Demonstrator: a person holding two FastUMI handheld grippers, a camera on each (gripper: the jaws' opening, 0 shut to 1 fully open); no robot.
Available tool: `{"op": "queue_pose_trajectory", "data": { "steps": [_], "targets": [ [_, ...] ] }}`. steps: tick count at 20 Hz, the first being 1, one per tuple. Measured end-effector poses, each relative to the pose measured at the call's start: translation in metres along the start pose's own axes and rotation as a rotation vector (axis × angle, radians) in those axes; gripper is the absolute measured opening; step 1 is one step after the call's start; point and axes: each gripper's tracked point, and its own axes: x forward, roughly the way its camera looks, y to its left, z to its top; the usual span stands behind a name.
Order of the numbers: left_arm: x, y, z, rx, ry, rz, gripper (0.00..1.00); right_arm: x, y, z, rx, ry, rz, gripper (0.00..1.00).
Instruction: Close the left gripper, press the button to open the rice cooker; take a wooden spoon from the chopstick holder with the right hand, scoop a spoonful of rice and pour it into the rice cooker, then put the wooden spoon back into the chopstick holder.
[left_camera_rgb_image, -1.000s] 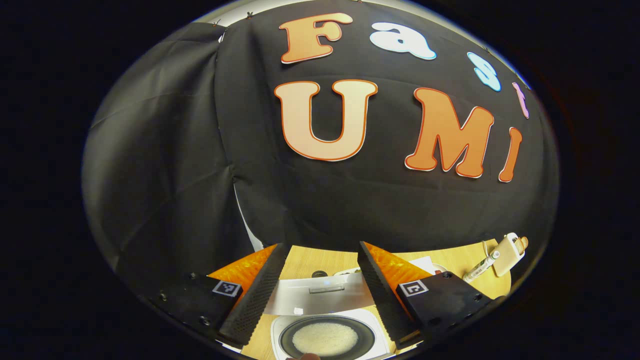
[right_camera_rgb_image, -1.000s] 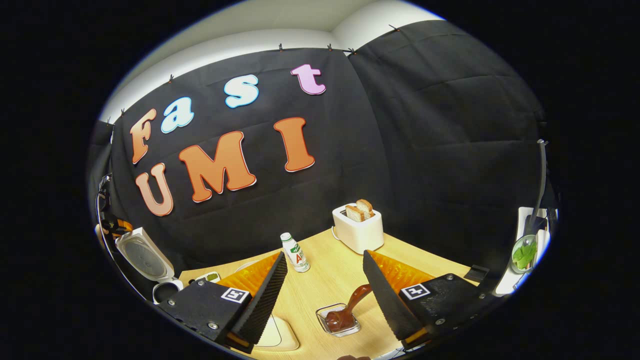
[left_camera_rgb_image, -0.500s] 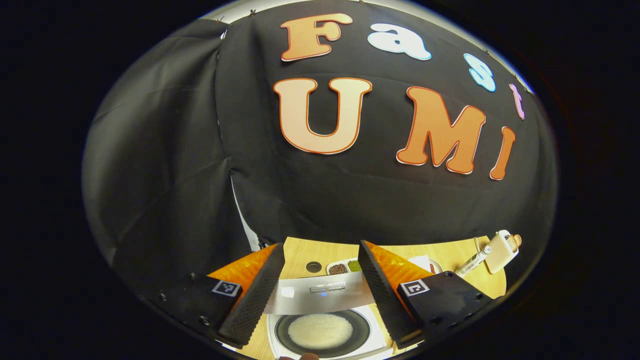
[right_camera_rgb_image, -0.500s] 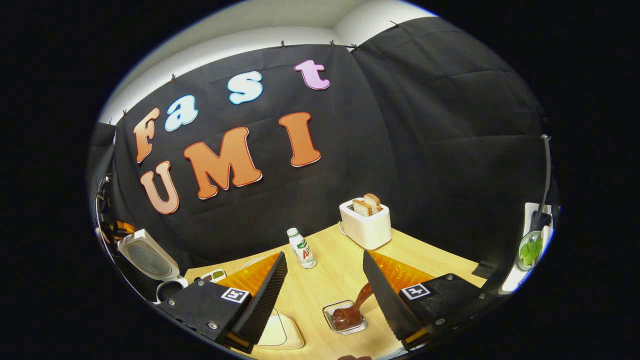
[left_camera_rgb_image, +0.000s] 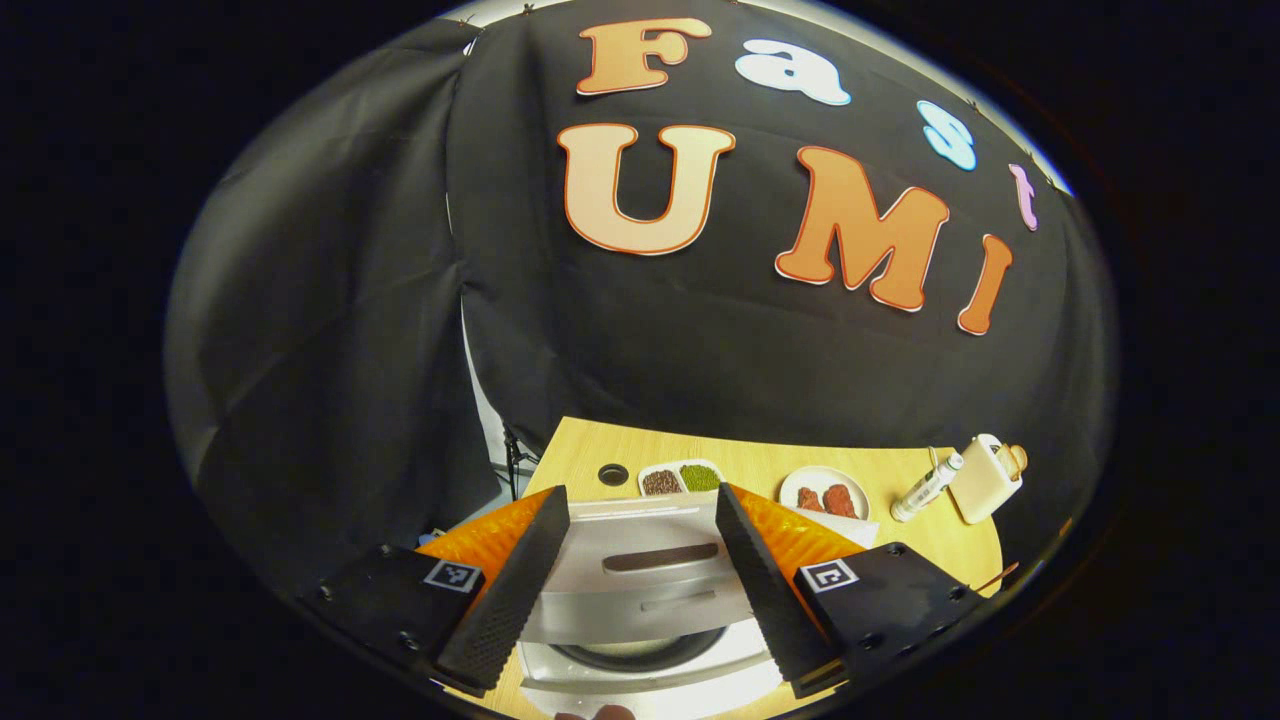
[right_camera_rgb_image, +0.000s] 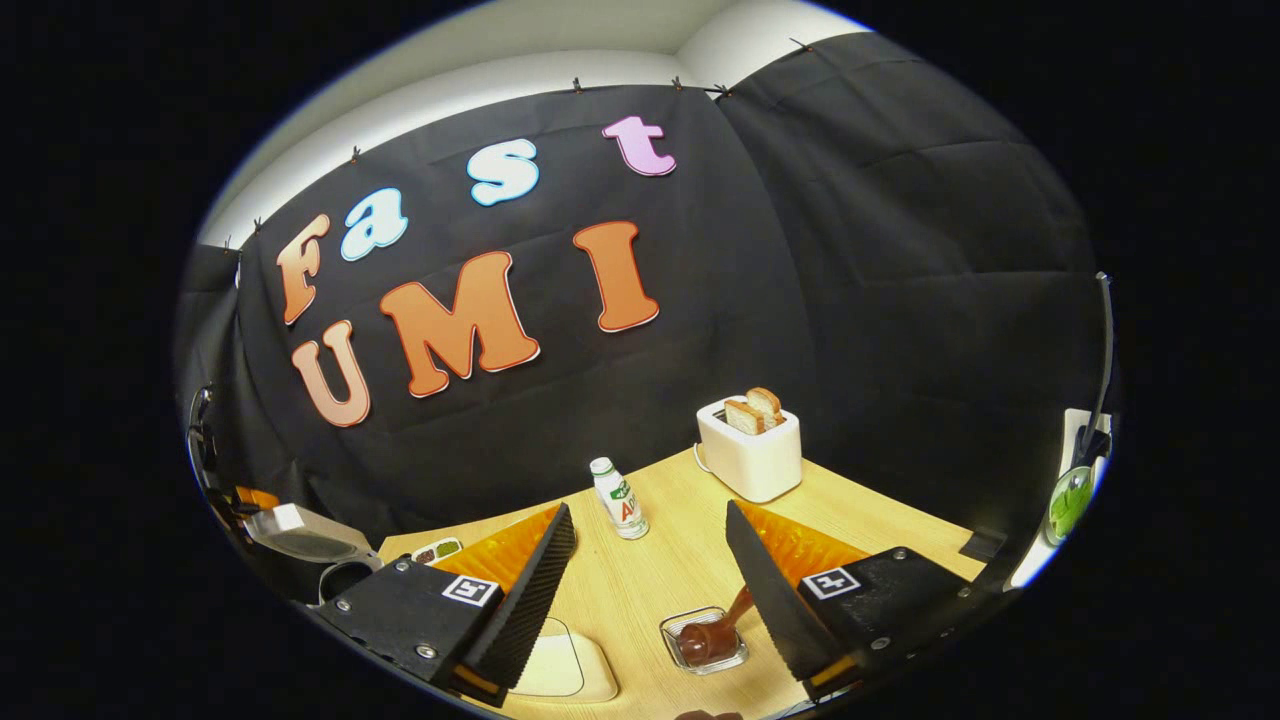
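Late in the task, apparently: white rice cooker (left_camera_rgb_image: 640, 600) with silver lid tilted low over its pot (rice hidden). Left gripper (left_camera_rgb_image: 640, 570) and right gripper (right_camera_rgb_image: 650, 590) both spread, empty above the pale wooden desk (right_camera_rgb_image: 680, 560).

We hold our left gripper (left_camera_rgb_image: 640, 500) level and pointing forward, its two fingers spread well apart and gripping nothing. The left finger (left_camera_rgb_image: 505, 590) and its partner on the right slant inward from the near corners toward the far middle, their ridged inner faces turned to each other across a wide gap. Our right gripper (right_camera_rgb_image: 648, 520) sits in much the same pose, tilted slightly downward, jaws wide and empty. Its right finger (right_camera_rgb_image: 770, 590) rises from the near right, the other from the near left. At the near edge of each view a sliver of our hand (left_camera_rgb_image: 600, 713) peeks in.
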Motion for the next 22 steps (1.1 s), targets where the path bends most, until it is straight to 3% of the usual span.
{"op": "queue_pose_trajectory", "data": {
  "steps": [9,12,15,18,22],
  "targets": [
    [-0.048,-0.004,-0.071,0.032,-0.063,0.032,0.98,0.007,0.019,-0.011,-0.039,0.041,0.048,0.95],
    [-0.051,0.005,-0.077,0.018,-0.084,0.075,0.53,0.007,0.023,-0.013,-0.046,0.048,0.063,0.95],
    [-0.046,0.006,-0.1,-0.061,-0.021,0.058,0.08,0.005,0.023,-0.017,-0.058,0.058,0.074,0.95],
    [-0.039,0.004,-0.138,-0.113,0.044,0.012,0.07,0.004,0.019,-0.018,-0.059,0.061,0.074,0.95],
    [-0.025,0.013,-0.175,-0.096,0.074,0.024,0.02,0.002,0.012,-0.018,-0.059,0.07,0.067,0.95]
  ]
}}
